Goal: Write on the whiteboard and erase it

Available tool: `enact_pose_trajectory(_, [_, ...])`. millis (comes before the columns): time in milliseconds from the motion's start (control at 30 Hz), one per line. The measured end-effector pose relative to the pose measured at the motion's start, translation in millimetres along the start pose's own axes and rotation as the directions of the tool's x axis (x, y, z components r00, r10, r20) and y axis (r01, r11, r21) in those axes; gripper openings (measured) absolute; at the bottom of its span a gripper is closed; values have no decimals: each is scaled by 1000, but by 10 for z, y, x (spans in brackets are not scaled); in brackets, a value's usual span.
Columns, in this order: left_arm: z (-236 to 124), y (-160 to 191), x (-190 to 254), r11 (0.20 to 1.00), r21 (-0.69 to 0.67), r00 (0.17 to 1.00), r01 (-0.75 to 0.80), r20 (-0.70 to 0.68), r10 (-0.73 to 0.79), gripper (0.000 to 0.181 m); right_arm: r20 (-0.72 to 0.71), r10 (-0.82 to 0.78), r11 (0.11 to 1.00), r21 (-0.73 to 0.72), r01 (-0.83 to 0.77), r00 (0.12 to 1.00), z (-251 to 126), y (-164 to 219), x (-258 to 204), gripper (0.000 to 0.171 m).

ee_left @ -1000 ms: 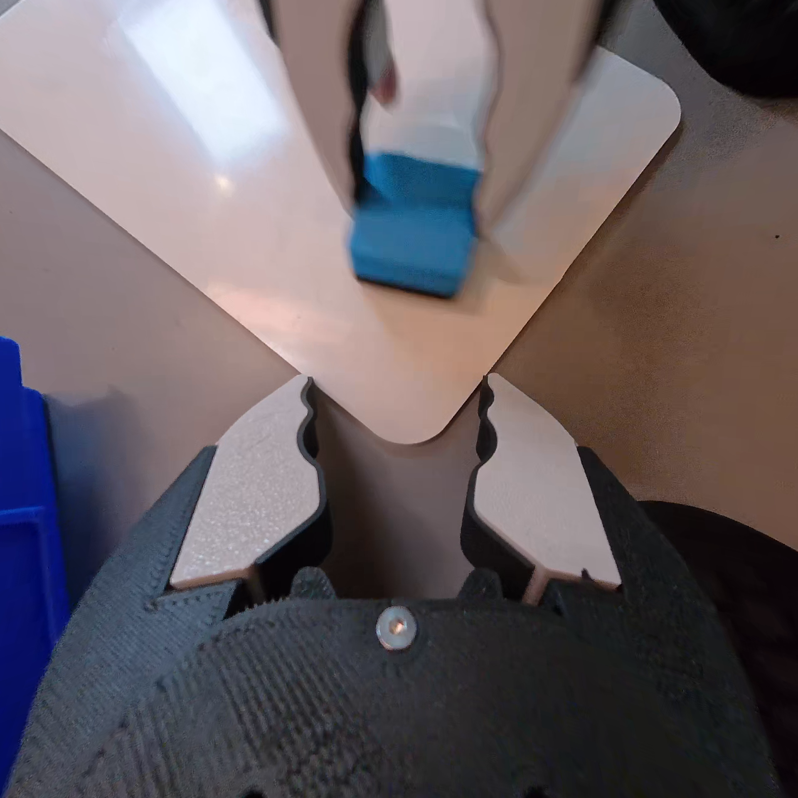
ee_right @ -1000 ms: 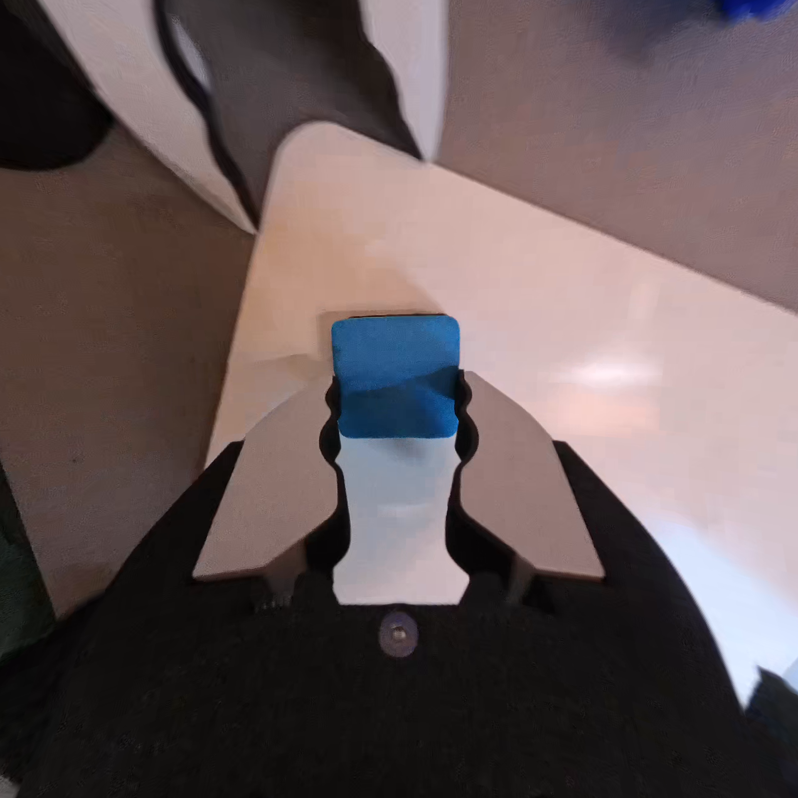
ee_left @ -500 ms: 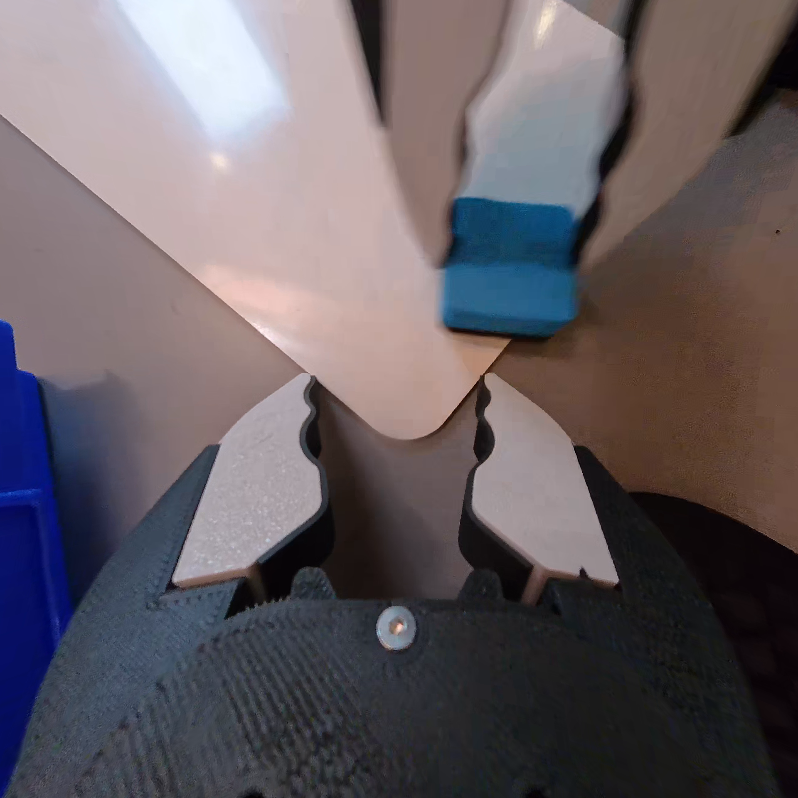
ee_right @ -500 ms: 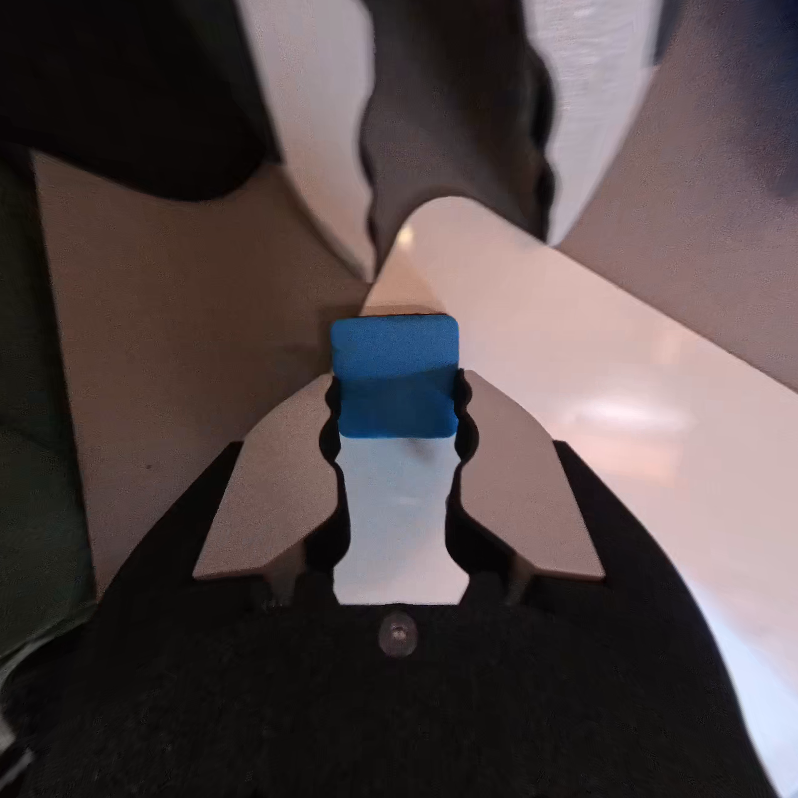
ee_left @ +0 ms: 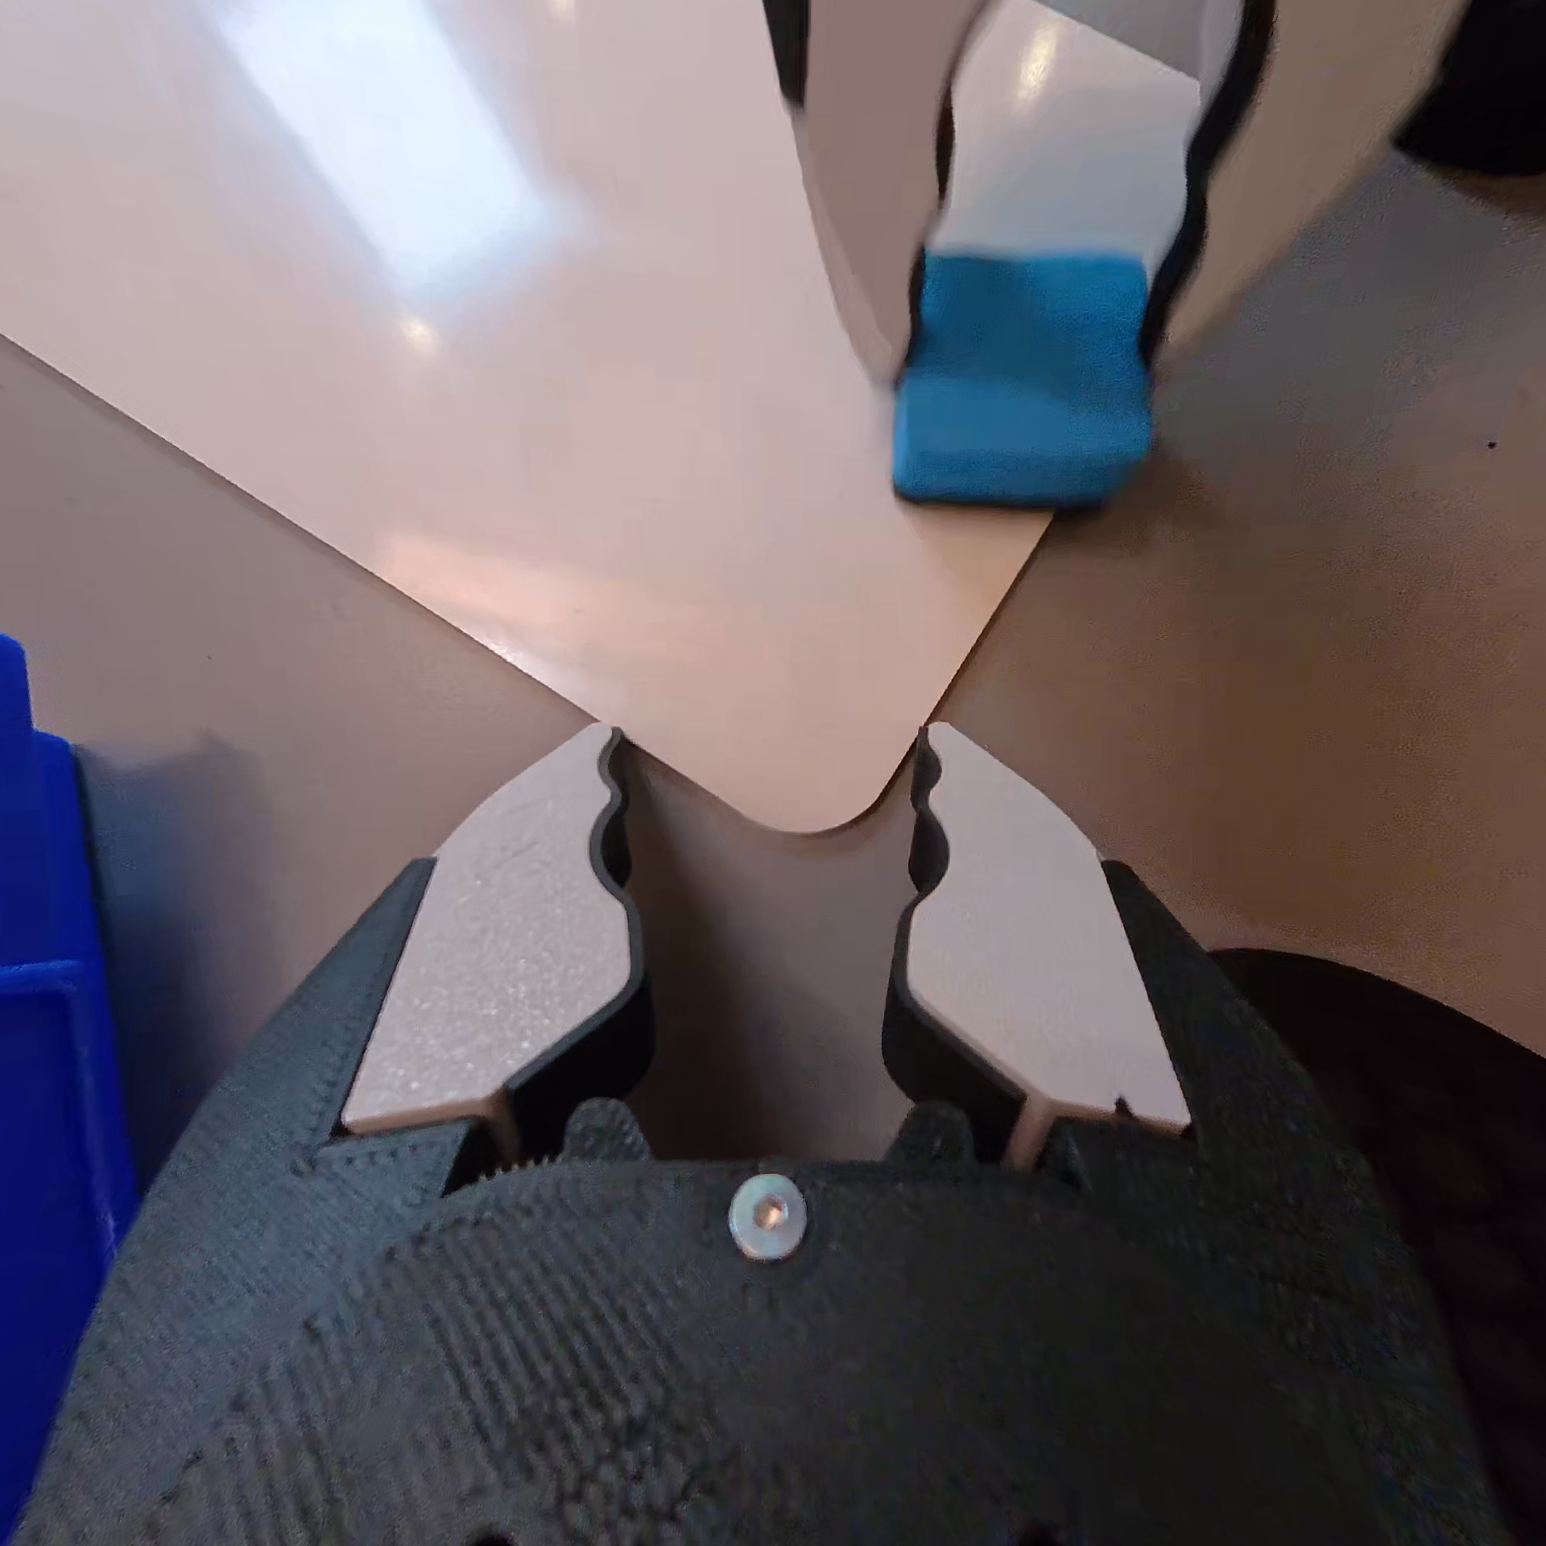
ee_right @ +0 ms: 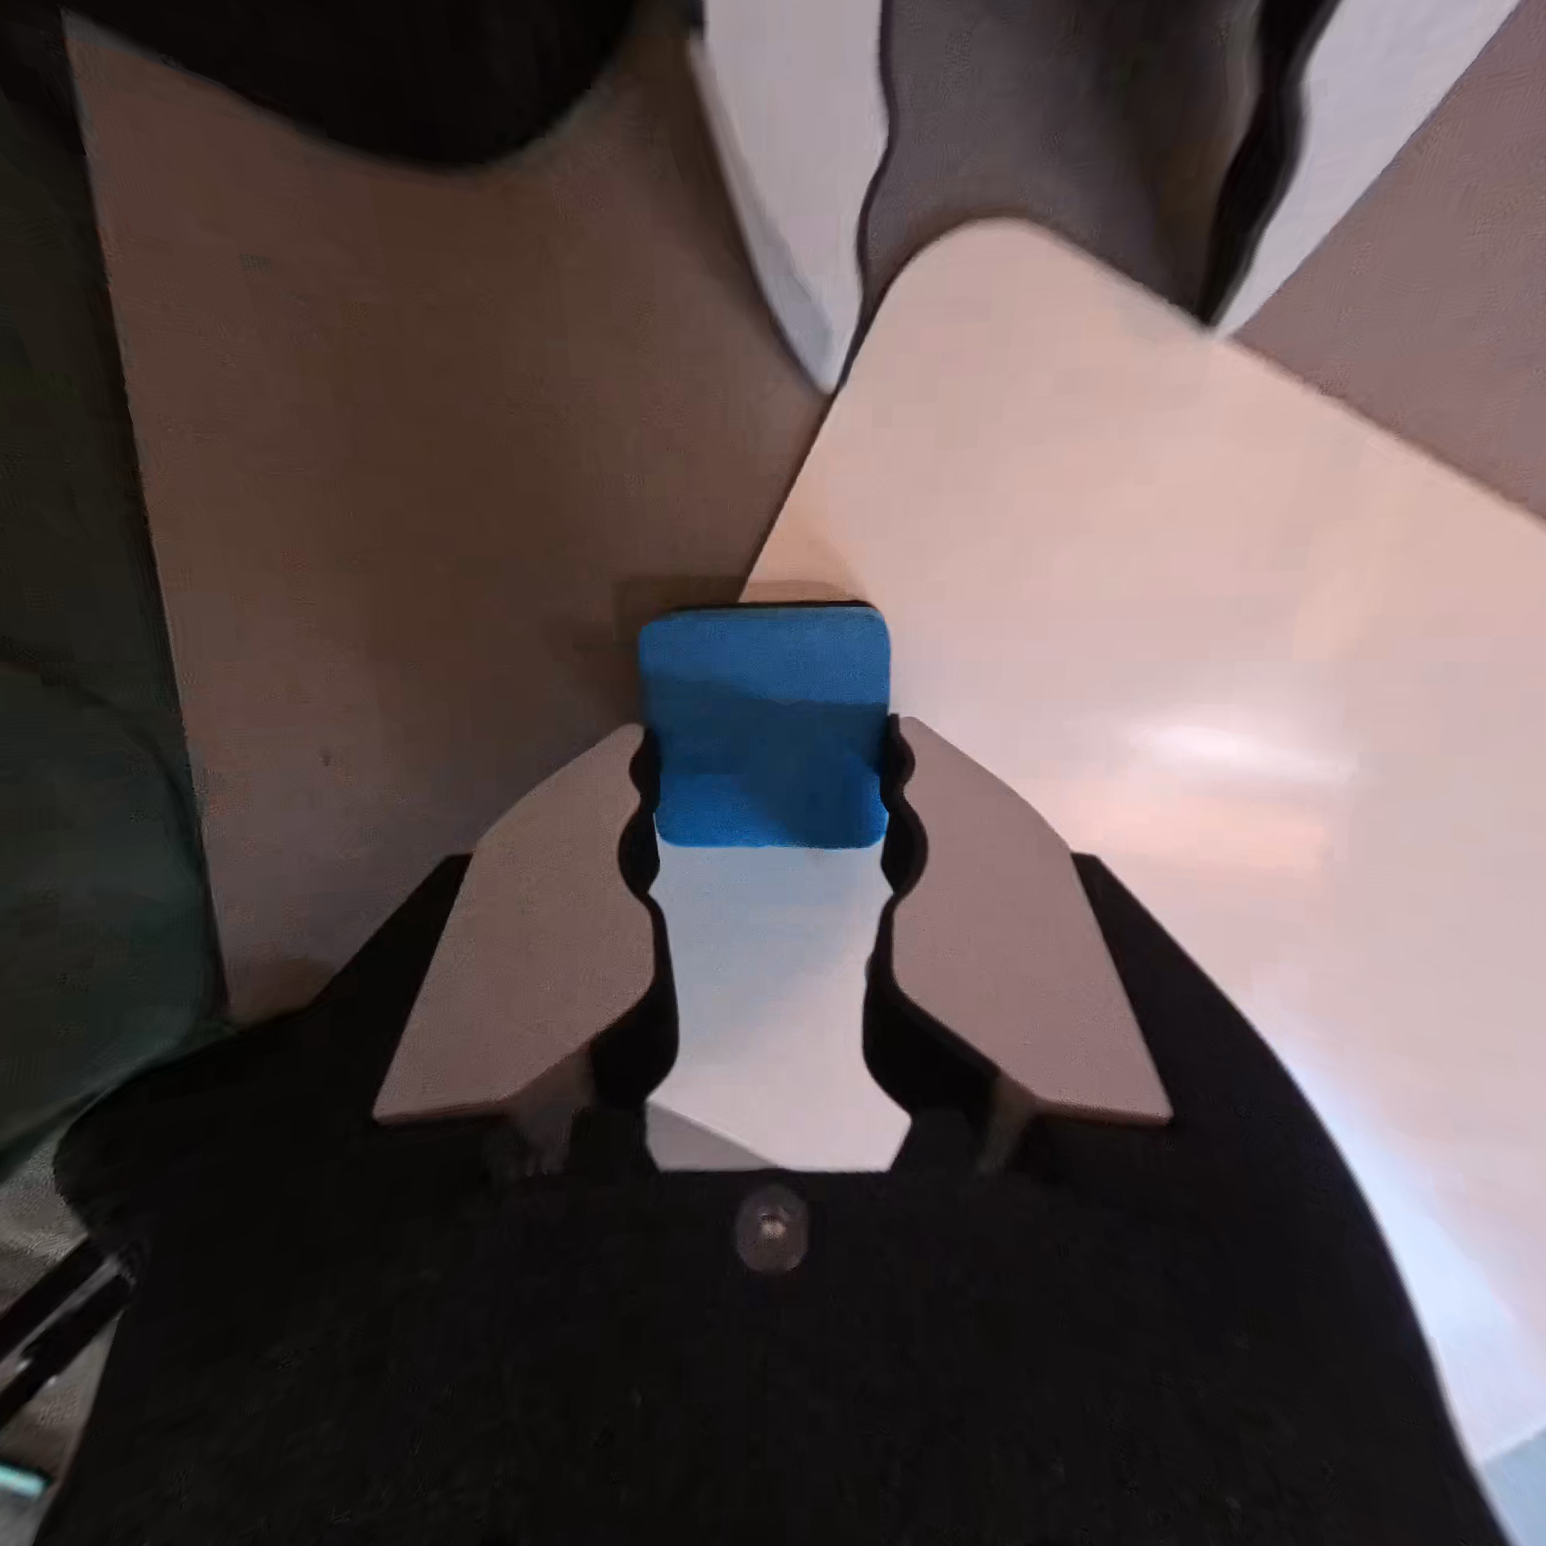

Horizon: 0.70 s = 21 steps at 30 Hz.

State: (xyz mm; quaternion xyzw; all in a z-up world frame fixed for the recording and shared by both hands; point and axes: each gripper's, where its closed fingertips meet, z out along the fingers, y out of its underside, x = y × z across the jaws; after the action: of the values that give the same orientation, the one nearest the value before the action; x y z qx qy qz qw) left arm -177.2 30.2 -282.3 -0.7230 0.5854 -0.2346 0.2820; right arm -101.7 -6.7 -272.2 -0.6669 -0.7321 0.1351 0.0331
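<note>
Whiteboard (ee_left: 519,435) lies flat on the brown table (ee_left: 1255,669), its near corner between the tips of my left gripper (ee_left: 765,736), whose jaws stand wide and empty to steady it. My right gripper (ee_right: 765,736) clamps the blue eraser (ee_right: 765,728), pressing it at the board's right edge to wipe.

We see a brown table (ee_left: 1255,753) underneath. A blue bin (ee_left: 42,962) sits at the left edge of the left wrist view, and something dark (ee_right: 401,75) lies at the table's far edge.
</note>
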Motion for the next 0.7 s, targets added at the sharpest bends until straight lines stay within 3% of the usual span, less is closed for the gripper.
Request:
enact_pose_trajectory(100, [0,-1,0,1000,1,1000,-2,-1,2,66,-83,215,976,-23,-217,973,-208,571,477,52])
enact_pose_trajectory(200, [0,-2,0,1000,6,1000,-5,-5,5,66,-85,436,895,147,-421,896,-529,901,1201,52])
enact_pose_trajectory(267, [-1,-2,0,1000,9,1000,-10,-9,10,66,-146,506,849,258,-461,850,-825,1065,1742,52])
enact_pose_trajectory(400, [-9,2,8,999,25,999,-36,-28,36,64,-148,576,809,242,-535,804,-966,1430,2331,52])
enact_pose_trajectory(500, [-12,2,11,998,34,998,-47,-35,48,63,-86,589,807,103,-581,803,-754,1662,2327,52])
enact_pose_trajectory(700, [-43,46,73,995,33,992,-93,-88,96,73,30,603,798,15,-603,798,-704,1794,1930,52])
